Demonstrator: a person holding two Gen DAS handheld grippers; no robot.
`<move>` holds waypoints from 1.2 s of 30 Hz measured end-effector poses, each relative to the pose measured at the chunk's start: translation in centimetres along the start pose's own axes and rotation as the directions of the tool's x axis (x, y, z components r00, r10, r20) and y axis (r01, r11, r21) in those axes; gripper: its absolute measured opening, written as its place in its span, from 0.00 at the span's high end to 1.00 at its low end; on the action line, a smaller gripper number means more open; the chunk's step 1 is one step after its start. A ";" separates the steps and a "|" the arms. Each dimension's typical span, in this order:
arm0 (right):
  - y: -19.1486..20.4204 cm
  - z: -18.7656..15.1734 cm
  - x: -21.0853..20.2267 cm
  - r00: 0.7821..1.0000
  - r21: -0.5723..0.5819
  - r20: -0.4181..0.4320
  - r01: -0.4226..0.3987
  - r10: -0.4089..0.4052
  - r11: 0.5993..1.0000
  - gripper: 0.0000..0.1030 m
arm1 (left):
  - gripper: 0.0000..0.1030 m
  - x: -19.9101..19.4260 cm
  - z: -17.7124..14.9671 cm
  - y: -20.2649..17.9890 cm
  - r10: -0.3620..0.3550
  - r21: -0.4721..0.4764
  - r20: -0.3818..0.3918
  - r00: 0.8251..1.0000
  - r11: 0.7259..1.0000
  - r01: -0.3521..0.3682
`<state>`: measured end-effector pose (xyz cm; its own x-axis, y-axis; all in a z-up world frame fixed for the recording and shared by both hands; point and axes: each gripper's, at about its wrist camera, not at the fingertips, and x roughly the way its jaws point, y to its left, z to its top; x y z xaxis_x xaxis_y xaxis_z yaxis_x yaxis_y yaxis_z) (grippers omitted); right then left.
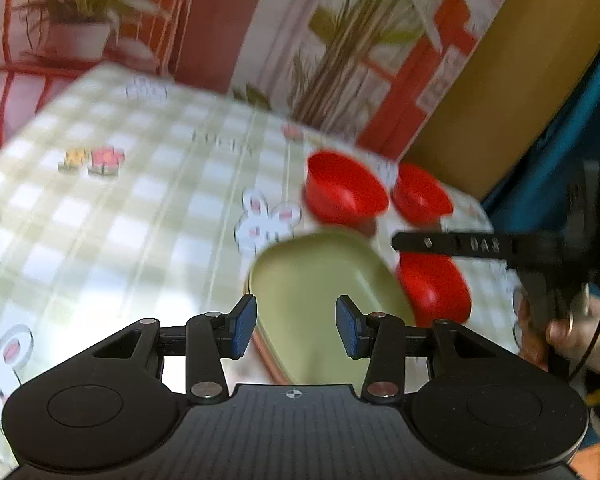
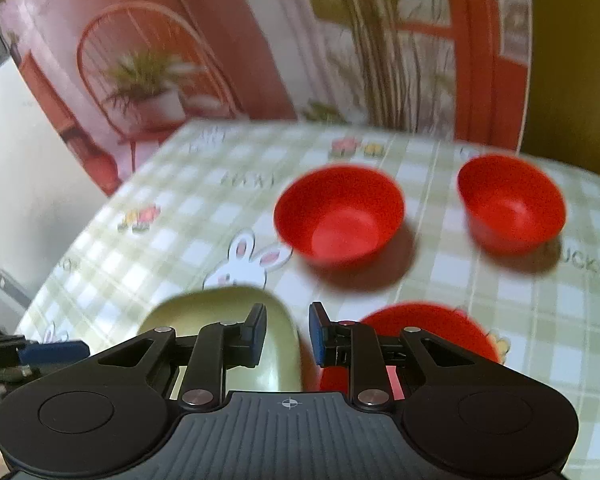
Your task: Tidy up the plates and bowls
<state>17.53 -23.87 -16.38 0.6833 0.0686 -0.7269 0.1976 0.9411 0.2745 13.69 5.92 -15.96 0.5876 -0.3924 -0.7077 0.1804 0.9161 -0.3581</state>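
From my left wrist view, the left gripper point(image 1: 296, 330) has its fingers point(image 1: 244, 330) apart with nothing clamped; the green plate point(image 1: 320, 292) lies on the surface point(image 1: 120, 220) beneath and just beyond the gap, its near rim running under the tips from 6 toward 12 o'clock. A red bowl point(image 1: 434, 290) sits at 3 o'clock of the plate, touching or nearly so, and two more red bowls stand at 12 and 1 o'clock point(image 1: 344, 192) point(image 1: 420, 194). The right gripper's arm and a hand point(image 1: 564, 332) show at 3 o'clock.

From the right wrist view, the right gripper point(image 2: 288, 334) has its fingers point(image 2: 256, 334) slightly apart, gripping nothing. The plate lies under the left finger at 9 o'clock, the nearest bowl under the right one at 3 o'clock.
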 end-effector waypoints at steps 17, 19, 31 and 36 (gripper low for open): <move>-4.7 1.5 0.7 0.993 0.079 0.087 0.068 -0.074 0.995 0.72 | 0.56 3.4 7.0 -3.2 -0.006 0.135 0.125 0.992 0.991 -0.011; -5.1 1.8 1.4 0.994 0.088 0.079 0.070 -0.077 0.994 0.72 | 0.56 4.8 7.5 -3.2 0.002 0.157 0.105 0.995 0.987 -0.019; -7.5 4.0 6.6 0.997 0.139 0.015 0.077 -0.080 0.987 0.72 | 0.56 13.7 10.3 -2.4 -0.019 0.175 -0.026 0.999 0.984 0.024; -8.0 4.4 8.2 0.997 0.145 -0.022 0.083 -0.081 0.986 0.72 | 0.57 16.5 10.2 -1.7 -0.017 0.149 -0.072 0.997 0.988 0.028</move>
<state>24.66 -32.26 -21.76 0.6498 -0.0003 -0.7601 0.3531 0.8857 0.3015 31.10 -1.25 -20.85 0.5263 -0.4131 -0.7432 0.3125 0.9069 -0.2828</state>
